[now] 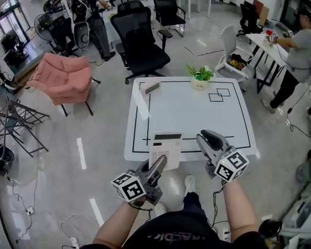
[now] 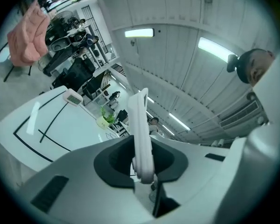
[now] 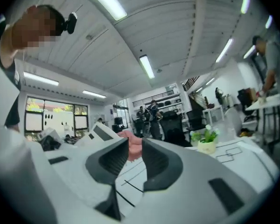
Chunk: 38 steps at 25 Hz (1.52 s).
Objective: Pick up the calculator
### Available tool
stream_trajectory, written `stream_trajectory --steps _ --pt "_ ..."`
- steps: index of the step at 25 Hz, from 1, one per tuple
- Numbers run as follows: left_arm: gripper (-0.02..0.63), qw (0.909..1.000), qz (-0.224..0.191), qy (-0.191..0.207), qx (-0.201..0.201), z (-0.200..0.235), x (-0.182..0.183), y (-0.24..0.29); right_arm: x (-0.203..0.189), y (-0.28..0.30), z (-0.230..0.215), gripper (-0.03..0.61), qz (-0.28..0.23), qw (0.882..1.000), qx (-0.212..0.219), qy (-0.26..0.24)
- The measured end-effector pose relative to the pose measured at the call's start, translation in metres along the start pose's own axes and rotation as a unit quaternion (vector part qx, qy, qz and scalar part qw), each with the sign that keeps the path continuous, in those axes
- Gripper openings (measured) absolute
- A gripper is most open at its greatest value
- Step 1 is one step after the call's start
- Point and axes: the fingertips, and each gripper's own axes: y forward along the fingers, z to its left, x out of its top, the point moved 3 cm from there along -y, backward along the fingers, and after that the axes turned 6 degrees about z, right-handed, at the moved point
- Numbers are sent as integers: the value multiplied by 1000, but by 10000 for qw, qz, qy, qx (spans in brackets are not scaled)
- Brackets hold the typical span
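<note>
Over the white table, at its near edge, your left gripper squeezes the calculator by its bottom end so it hangs clear, while your right gripper hovers there too, jaws slightly apart, empty.

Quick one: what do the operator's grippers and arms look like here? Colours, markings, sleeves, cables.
The left gripper and right gripper both have grey rounded shells tapering to two jaws lined with dark pads. Each carries a white cube with black square markers: left cube, right cube. The forearms show no sleeves. The top is dark. No cable shows on either gripper.
</note>
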Motion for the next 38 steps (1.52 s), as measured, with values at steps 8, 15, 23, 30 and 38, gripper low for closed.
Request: stream_trajectory --steps 8,15,23,30,38 --pt "67 9986 -177 405 285 -23 1 -45 -26 -64 42 2 9 9929 -1182 136" --pt "67 9995 -24 297 99 -60 -22 -37 -28 -110 66 2 113 9919 -1263 74" --pt "67 9996 -51 213 160 -93 -65 -5 -31 -160 58 2 272 9922 -1189 -247" --pt "67 9986 -189 83 493 -119 -106 14 -42 -201 41 2 318 9954 -894 -138" --pt "67 9957 -448 53 804 -142 -138 17 -45 -232 30 2 283 9980 -548 -144"
